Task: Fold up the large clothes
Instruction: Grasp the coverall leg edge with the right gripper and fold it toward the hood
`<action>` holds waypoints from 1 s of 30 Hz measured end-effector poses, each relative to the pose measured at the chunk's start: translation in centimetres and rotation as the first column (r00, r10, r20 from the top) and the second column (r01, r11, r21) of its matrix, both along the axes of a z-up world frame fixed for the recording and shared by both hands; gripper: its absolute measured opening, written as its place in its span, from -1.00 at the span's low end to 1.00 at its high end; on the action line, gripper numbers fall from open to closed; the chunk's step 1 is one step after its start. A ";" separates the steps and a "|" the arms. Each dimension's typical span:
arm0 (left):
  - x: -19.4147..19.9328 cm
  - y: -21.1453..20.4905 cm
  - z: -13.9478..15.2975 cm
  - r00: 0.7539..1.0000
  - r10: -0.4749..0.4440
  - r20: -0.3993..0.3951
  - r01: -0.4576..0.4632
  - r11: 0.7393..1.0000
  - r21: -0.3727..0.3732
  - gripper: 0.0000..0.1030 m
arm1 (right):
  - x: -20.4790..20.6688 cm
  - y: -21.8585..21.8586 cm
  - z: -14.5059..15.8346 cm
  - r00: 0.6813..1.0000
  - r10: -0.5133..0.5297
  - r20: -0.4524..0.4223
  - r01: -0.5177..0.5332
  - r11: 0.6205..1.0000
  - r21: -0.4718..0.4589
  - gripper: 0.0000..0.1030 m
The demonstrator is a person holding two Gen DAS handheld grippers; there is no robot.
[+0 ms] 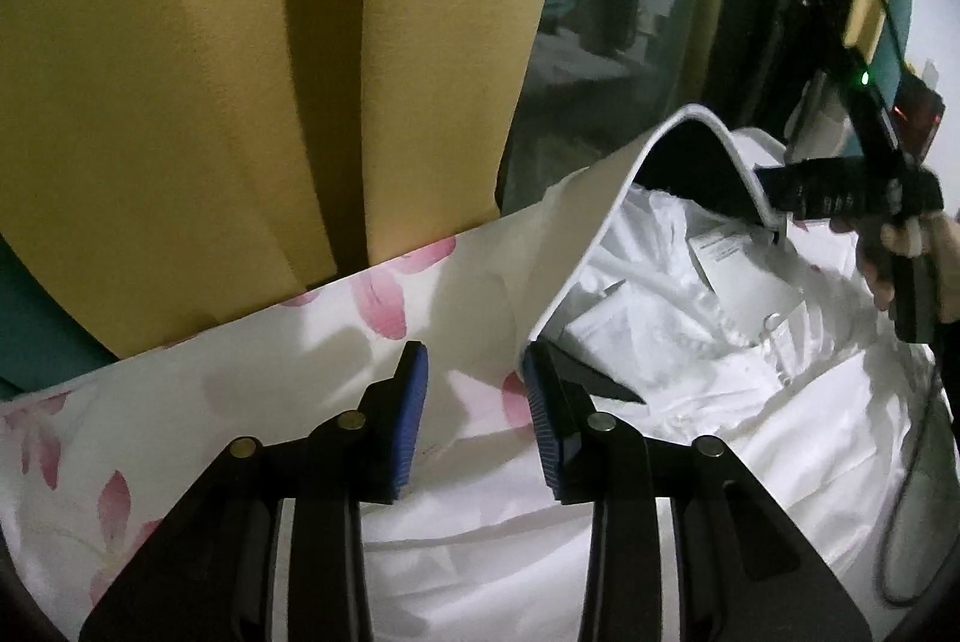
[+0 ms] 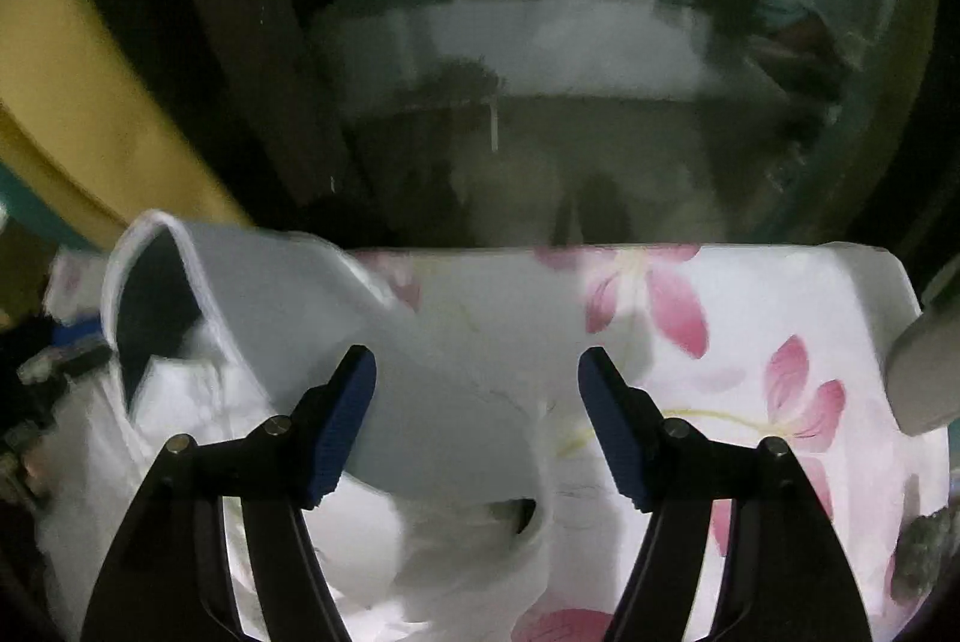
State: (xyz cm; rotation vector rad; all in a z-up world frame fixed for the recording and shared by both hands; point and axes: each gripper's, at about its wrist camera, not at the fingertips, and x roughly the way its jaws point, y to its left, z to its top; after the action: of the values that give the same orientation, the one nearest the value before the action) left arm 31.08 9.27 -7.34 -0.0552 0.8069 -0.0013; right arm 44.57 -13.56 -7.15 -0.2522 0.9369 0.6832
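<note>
A white shirt [image 1: 690,342] with a label at its collar lies crumpled on the flowered bedsheet [image 1: 240,378]. Over it curls a stiff white sheet with a dark underside [image 1: 576,234]. My left gripper [image 1: 474,378] stands open above the bedsheet, its right pad beside the stiff sheet's lower edge, with nothing between the pads. The right gripper [image 1: 780,222], held by a hand [image 1: 900,246], has its tips at the stiff sheet's raised far edge. In the right wrist view, the right gripper [image 2: 477,372] is wide open over the stiff sheet [image 2: 288,282] and the shirt [image 2: 198,402], gripping nothing.
Yellow curtains [image 1: 210,102] hang right behind the bed's far edge. Beside them a dark glass pane [image 2: 570,72] reflects the room. A grey object [image 2: 924,372] juts in at the bed's right side. A cable [image 1: 906,492] trails over the shirt.
</note>
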 end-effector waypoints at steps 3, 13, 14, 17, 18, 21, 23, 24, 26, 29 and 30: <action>-0.5 0.2 0.9 1.000 -0.019 0.020 0.019 1.000 -0.001 -0.26 | -1.1 0.2 -2.0 0.999 0.043 -0.020 -0.045 0.996 -0.074 0.37; 1.7 0.4 2.3 0.994 -0.086 0.060 0.095 0.983 -0.158 0.08 | -3.6 -2.3 -1.8 0.988 0.157 0.000 -0.157 0.988 -0.003 -0.41; 2.2 -0.1 1.9 0.996 -0.080 0.045 0.087 0.982 -0.169 0.09 | -3.9 -2.5 -1.7 0.986 0.165 -0.005 -0.165 0.986 0.003 -0.62; 3.4 -0.7 0.7 0.997 -0.079 0.018 0.081 0.978 -0.192 0.12 | -4.5 -3.5 -1.1 0.986 0.149 0.082 -0.145 0.988 -0.053 -0.74; 3.8 -1.1 0.2 0.996 -0.091 0.007 0.090 0.977 -0.194 0.15 | -4.9 -4.4 -0.9 0.984 0.135 0.114 -0.128 0.990 -0.062 -0.75; 5.0 -2.4 -1.3 0.990 -0.132 -0.056 0.120 0.976 -0.181 0.31 | -6.3 -5.9 -0.1 0.967 0.124 0.222 -0.101 0.988 -0.115 -0.76; 5.4 -3.1 -2.3 0.983 -0.153 -0.101 0.135 0.977 -0.162 0.32 | -7.1 -6.7 -0.1 0.956 0.133 0.260 -0.099 0.985 -0.141 -0.76; 5.6 -3.3 -2.7 0.981 -0.157 -0.114 0.139 0.979 -0.151 0.32 | -7.8 -7.2 -0.3 0.950 0.143 0.279 -0.099 0.982 -0.163 -0.76; 6.0 -3.9 -3.4 0.977 -0.166 -0.132 0.148 0.979 -0.138 0.36 | -8.1 -7.3 -0.5 0.942 0.161 0.295 -0.104 0.975 -0.198 -0.76; 6.3 -4.5 -3.5 0.975 -0.169 -0.147 0.156 0.983 -0.101 0.38 | -8.7 -8.0 -1.2 0.944 0.176 0.281 -0.119 0.971 -0.208 -0.74; 6.6 -4.8 -3.7 0.974 -0.170 -0.151 0.157 0.983 -0.089 0.38 | -8.4 -8.1 -1.3 0.947 0.175 0.268 -0.123 0.972 -0.201 -0.74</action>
State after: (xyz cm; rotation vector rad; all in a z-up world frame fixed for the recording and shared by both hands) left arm 37.65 4.51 -10.99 -0.0620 0.9683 -0.1861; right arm 36.17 -21.63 -8.41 -0.5750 0.7079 0.6797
